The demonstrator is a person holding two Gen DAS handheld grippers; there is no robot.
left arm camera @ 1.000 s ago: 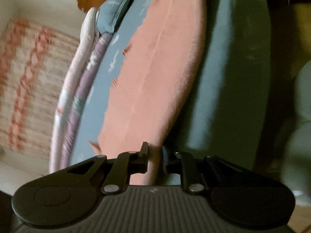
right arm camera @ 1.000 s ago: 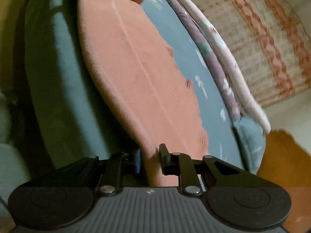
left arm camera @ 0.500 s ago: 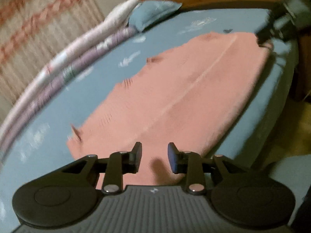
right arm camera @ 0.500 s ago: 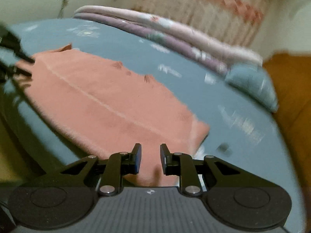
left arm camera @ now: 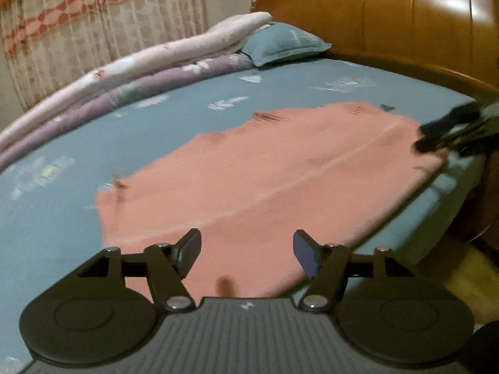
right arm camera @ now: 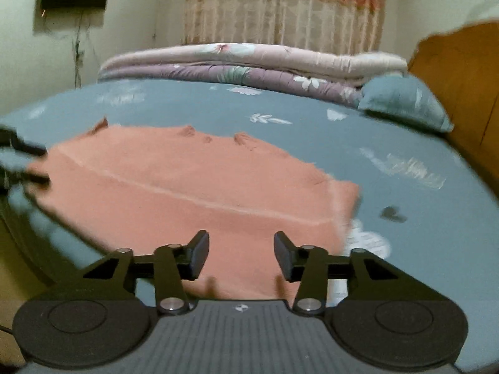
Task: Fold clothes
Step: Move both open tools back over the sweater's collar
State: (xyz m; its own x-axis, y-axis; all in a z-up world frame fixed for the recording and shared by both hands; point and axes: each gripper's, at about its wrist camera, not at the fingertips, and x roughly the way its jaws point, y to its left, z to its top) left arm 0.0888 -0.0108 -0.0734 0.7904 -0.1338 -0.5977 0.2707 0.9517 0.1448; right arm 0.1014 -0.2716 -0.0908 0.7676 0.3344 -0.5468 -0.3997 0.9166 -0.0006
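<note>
A salmon-pink garment (left arm camera: pixel 265 171) lies spread flat on the blue bedsheet (left arm camera: pixel 62 218), with a pale seam line running across it. In the right wrist view the same garment (right arm camera: pixel 187 193) fills the near middle of the bed. My left gripper (left arm camera: pixel 246 251) hovers over the garment's near edge; its jaws are opening and nothing is between them. My right gripper (right arm camera: pixel 240 251) hovers over the opposite near edge, jaws also opening, with only cloth lying below. The right gripper's fingers (left arm camera: pixel 449 131) show at the far right of the left wrist view.
Folded pink and purple quilts (right arm camera: pixel 249 65) lie along the far side of the bed beside a blue pillow (left arm camera: pixel 280 42). A wooden headboard (left arm camera: pixel 389 15) stands at one end. A patterned curtain (right arm camera: pixel 280 6) hangs behind. The bed edge drops to the floor (left arm camera: pixel 461 274).
Both grippers rolled from a tilted view to level. Both held the garment's edge a second ago, then let go and widened. The garment now lies flat on the bed.
</note>
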